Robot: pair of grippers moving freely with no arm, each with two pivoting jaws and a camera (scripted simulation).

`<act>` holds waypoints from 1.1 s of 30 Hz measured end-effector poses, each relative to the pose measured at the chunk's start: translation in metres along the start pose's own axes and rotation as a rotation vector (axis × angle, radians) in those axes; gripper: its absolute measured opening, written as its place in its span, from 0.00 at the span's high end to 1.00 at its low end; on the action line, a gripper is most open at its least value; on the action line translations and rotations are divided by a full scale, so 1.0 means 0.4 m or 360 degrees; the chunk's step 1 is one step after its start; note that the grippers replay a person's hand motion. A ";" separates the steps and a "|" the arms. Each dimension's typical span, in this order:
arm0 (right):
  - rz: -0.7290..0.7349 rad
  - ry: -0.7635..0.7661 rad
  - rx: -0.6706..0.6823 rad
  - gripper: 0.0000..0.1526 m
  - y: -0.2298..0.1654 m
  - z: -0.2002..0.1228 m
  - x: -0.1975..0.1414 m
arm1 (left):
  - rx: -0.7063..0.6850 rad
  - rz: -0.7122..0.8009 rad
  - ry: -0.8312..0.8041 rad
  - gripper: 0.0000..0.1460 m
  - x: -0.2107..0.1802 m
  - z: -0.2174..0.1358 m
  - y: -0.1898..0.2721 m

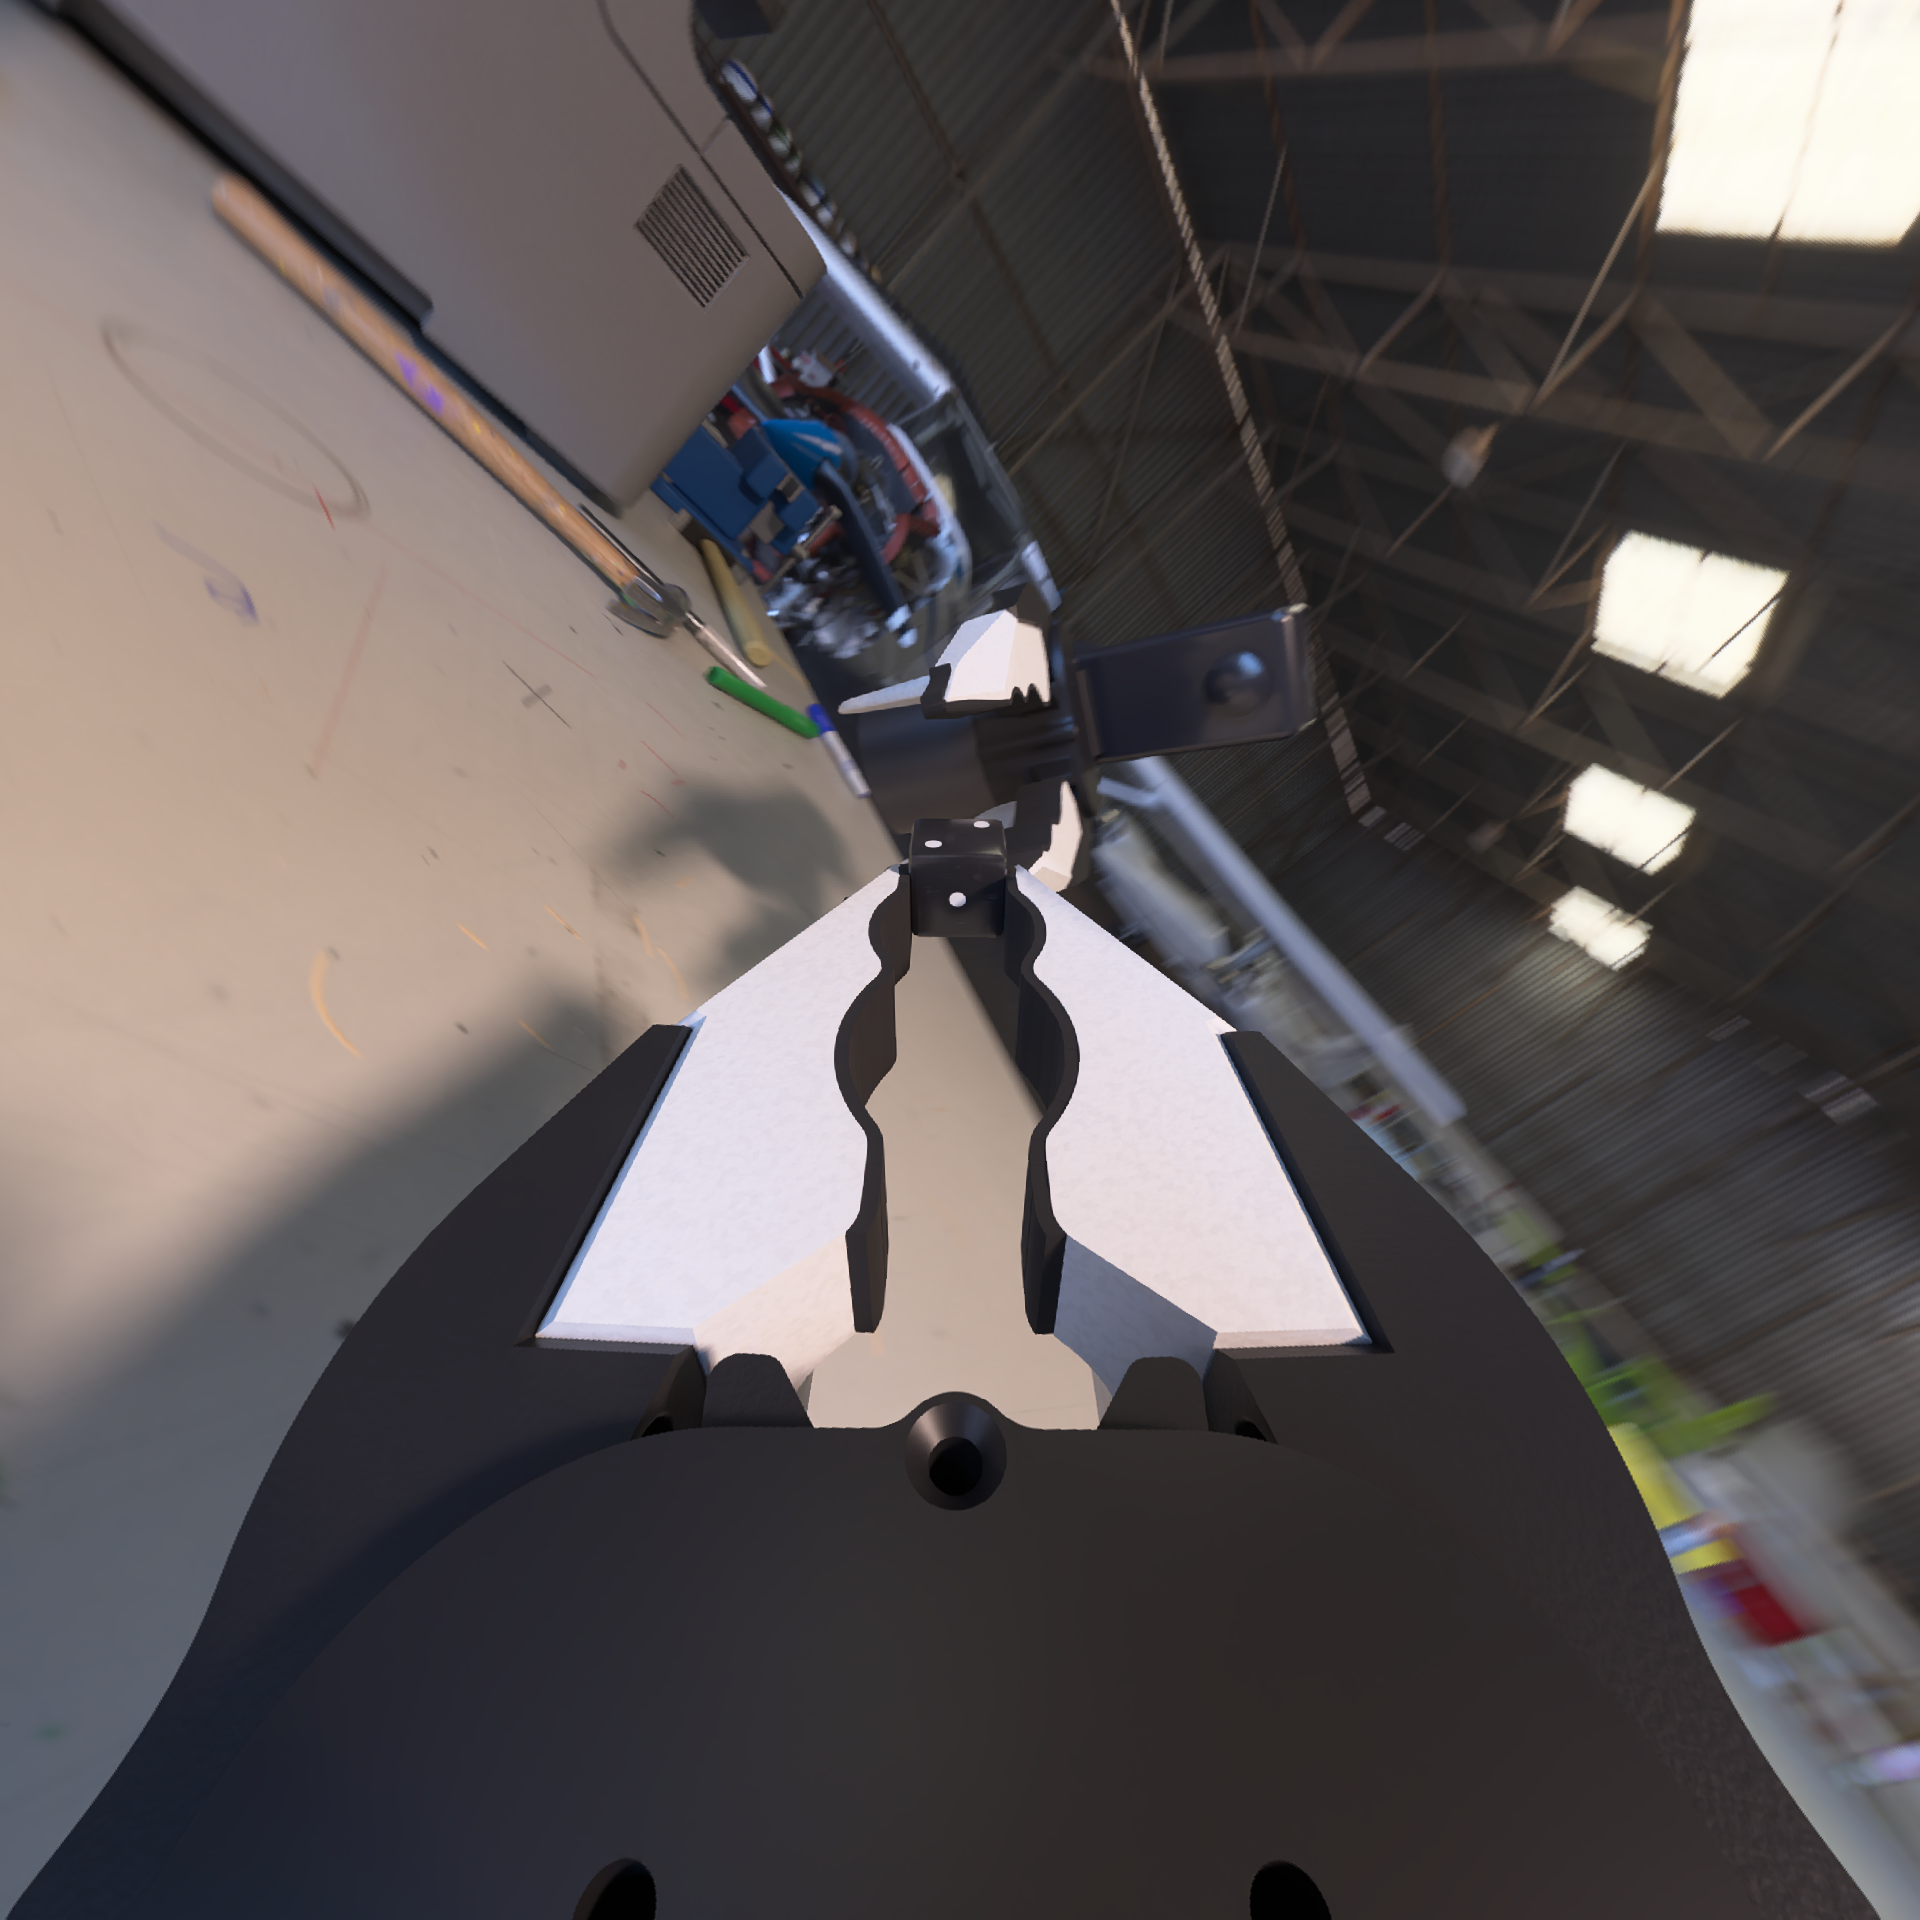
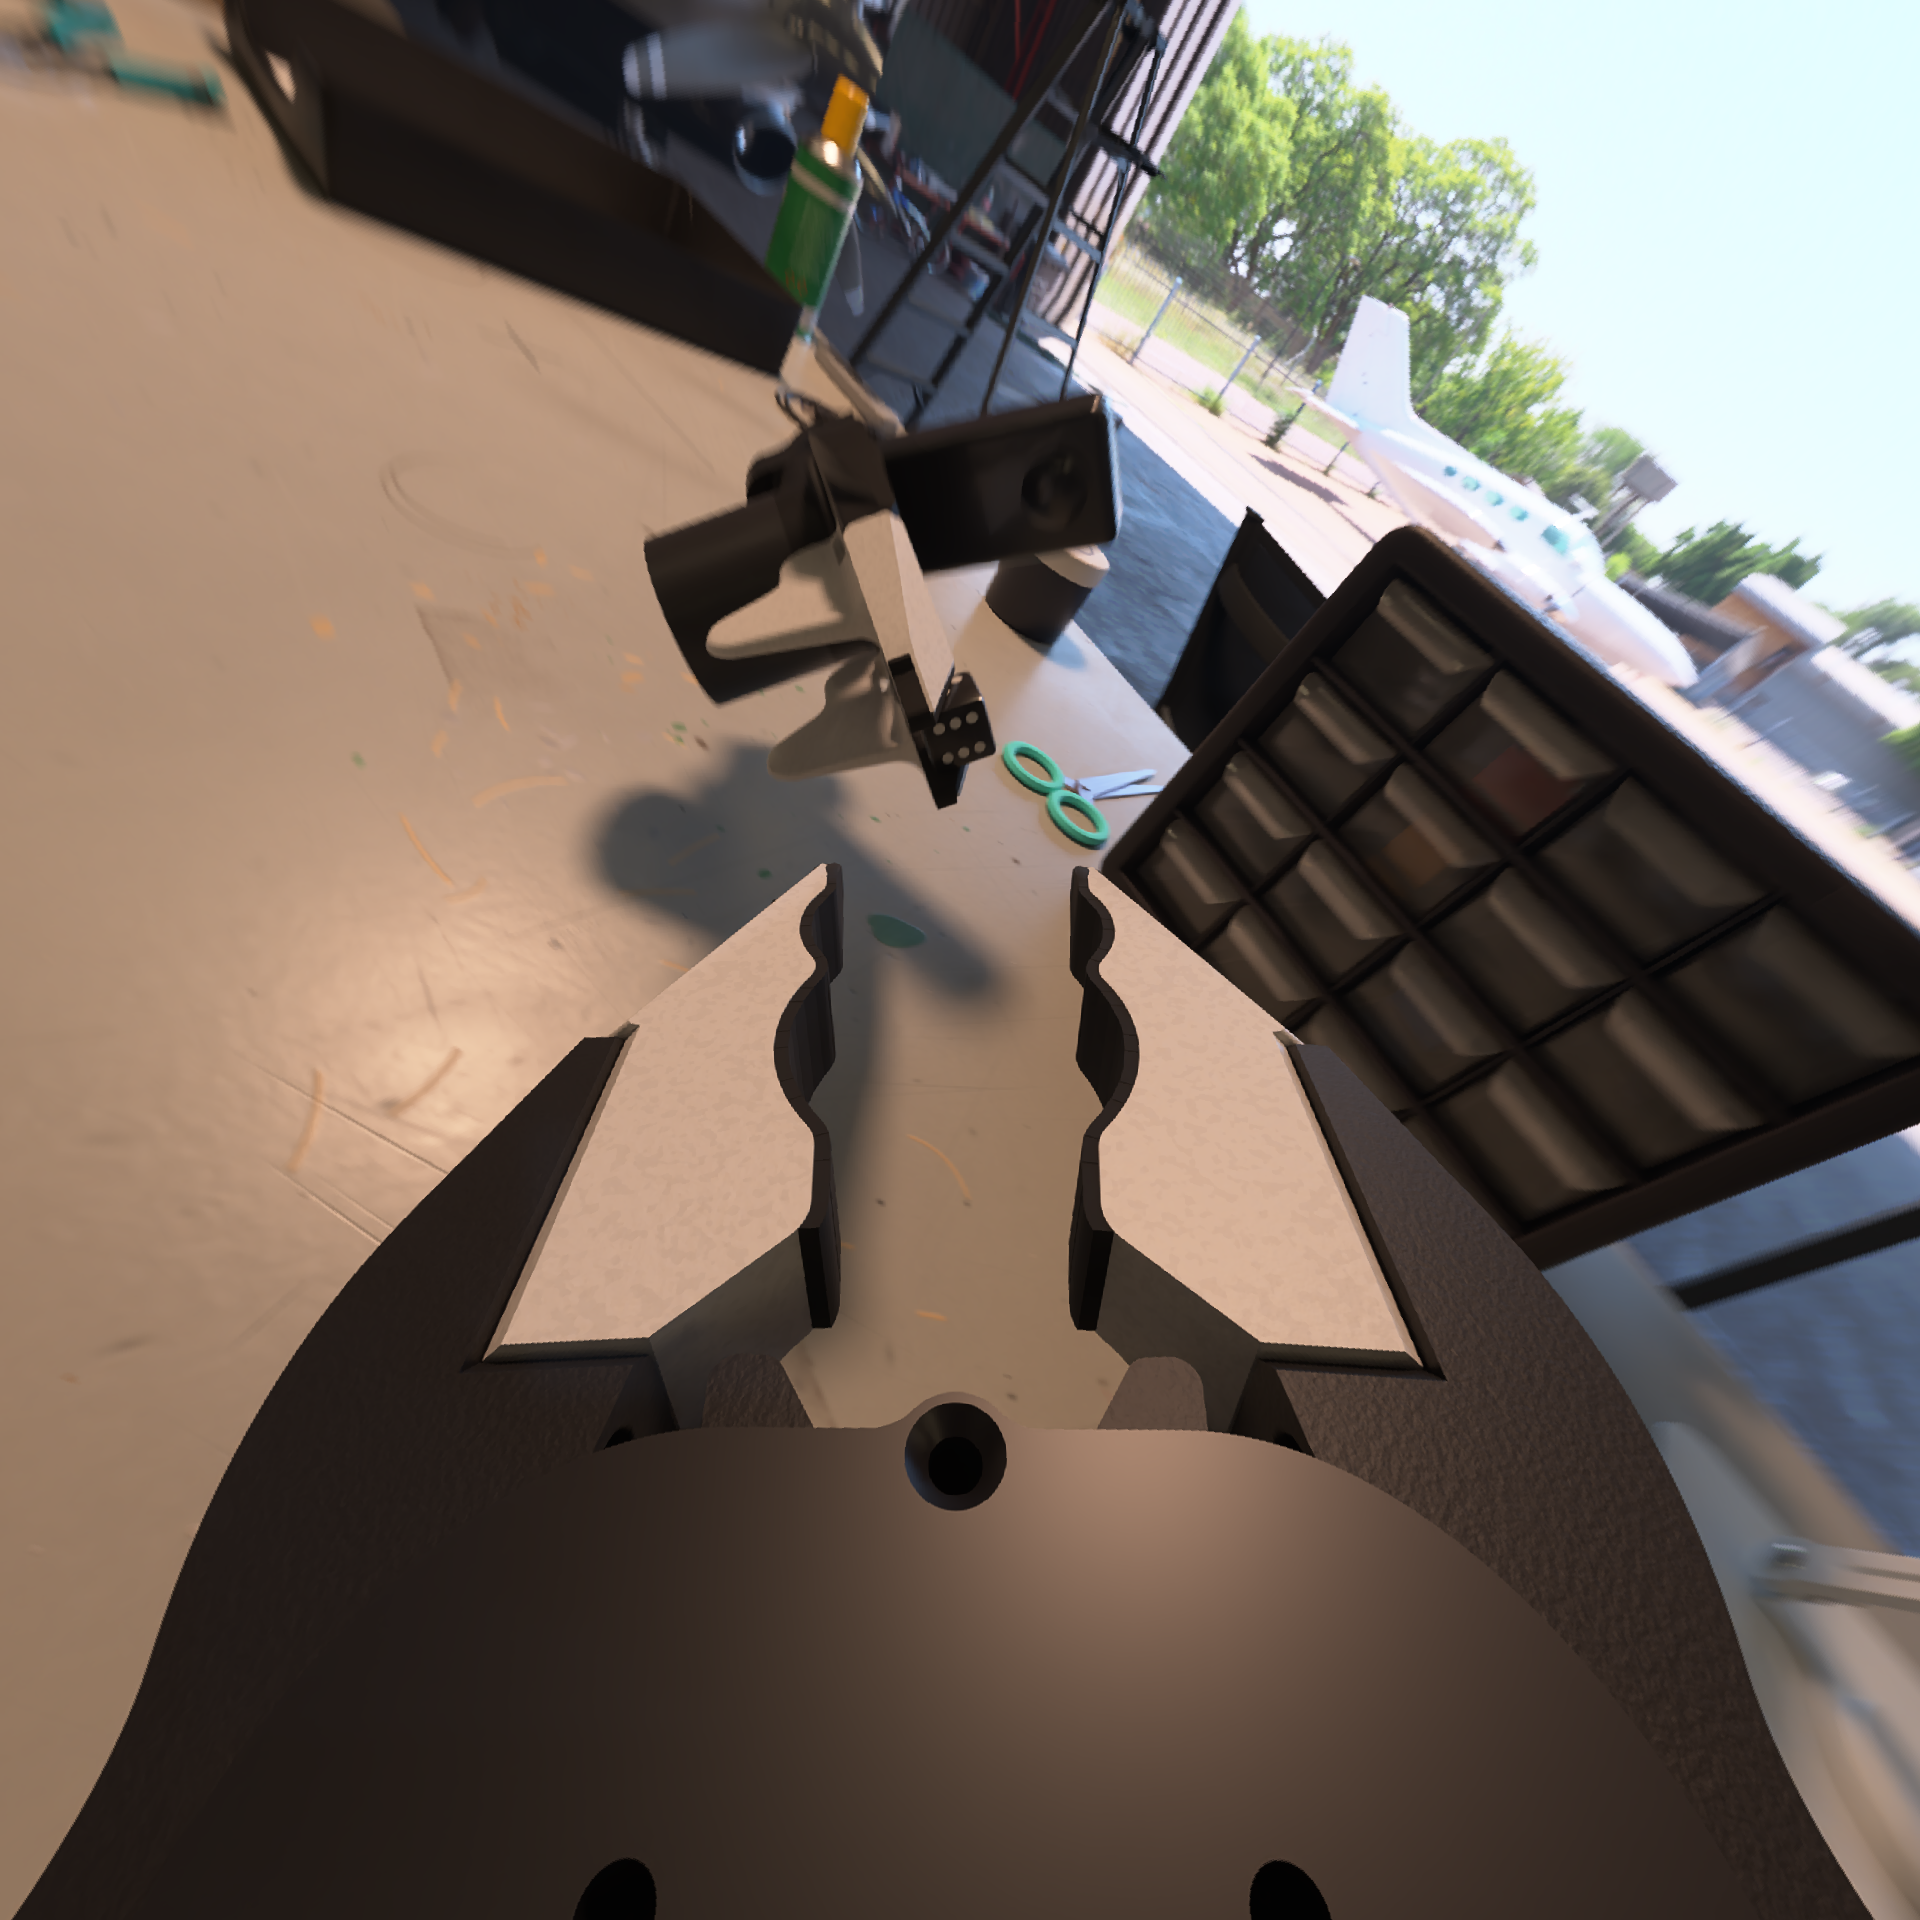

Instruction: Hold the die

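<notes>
The die (image 1: pixel 956 881) is black with white pips. My left gripper (image 1: pixel 958 920) is shut on it, pinching it between the tips of its two fingers. The right wrist view shows the same left gripper (image 2: pixel 935 732) holding the die (image 2: pixel 961 736) in the air above the beige table (image 2: pixel 260 831). My right gripper (image 2: pixel 956 896) is open and empty, its tips a short way in front of the die and pointing at it. It also shows in the left wrist view (image 1: pixel 987 758), just beyond the die.
A black drawer organiser (image 2: pixel 1507 883) stands at the table's right edge, with green-handled scissors (image 2: pixel 1070 795) beside it. A green spray can (image 2: pixel 816 218), a black box (image 2: pixel 520 187) and a dark cup (image 2: pixel 1044 592) stand farther off. A wooden-handled tool (image 1: pixel 416 384), a grey box (image 1: pixel 520 208) and a green marker (image 1: pixel 758 701) lie behind.
</notes>
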State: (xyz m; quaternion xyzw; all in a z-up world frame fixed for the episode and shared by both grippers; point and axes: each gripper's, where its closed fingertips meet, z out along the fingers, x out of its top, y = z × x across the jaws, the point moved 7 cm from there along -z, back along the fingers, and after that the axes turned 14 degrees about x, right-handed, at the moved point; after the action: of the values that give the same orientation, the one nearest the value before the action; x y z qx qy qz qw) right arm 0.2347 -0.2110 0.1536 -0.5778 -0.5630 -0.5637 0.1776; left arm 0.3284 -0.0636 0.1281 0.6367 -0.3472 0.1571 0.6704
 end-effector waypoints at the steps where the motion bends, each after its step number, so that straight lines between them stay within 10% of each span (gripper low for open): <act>1: 0.0094 0.0063 0.0026 0.71 0.007 -0.002 -0.007 | -0.0039 -0.0165 -0.0002 0.89 -0.002 -0.002 -0.014; 7: 0.0762 0.0135 0.0458 0.72 0.009 0.067 -0.100 | -0.0128 -0.0487 -0.0171 0.89 -0.039 0.022 -0.049; 24: 0.1139 0.0422 0.0779 0.79 0.019 0.128 -0.111 | -0.0121 -0.0360 -0.0290 0.89 -0.045 0.005 -0.025; 30: 0.0331 0.0236 0.0392 0.63 0.013 0.078 -0.051 | -0.0024 -0.0356 -0.0469 0.89 -0.076 -0.005 -0.037; 33: -0.0338 -0.0308 0.0120 0.65 -0.001 0.053 -0.022 | 0.0010 -0.0329 -0.0553 0.89 -0.089 -0.004 -0.043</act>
State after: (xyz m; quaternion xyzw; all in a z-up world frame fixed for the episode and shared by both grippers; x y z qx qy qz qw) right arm 0.2462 -0.1970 0.1395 -0.5596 -0.6561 -0.4994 0.0834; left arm 0.3149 -0.0562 0.0917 0.6887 -0.3898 -0.0238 0.6109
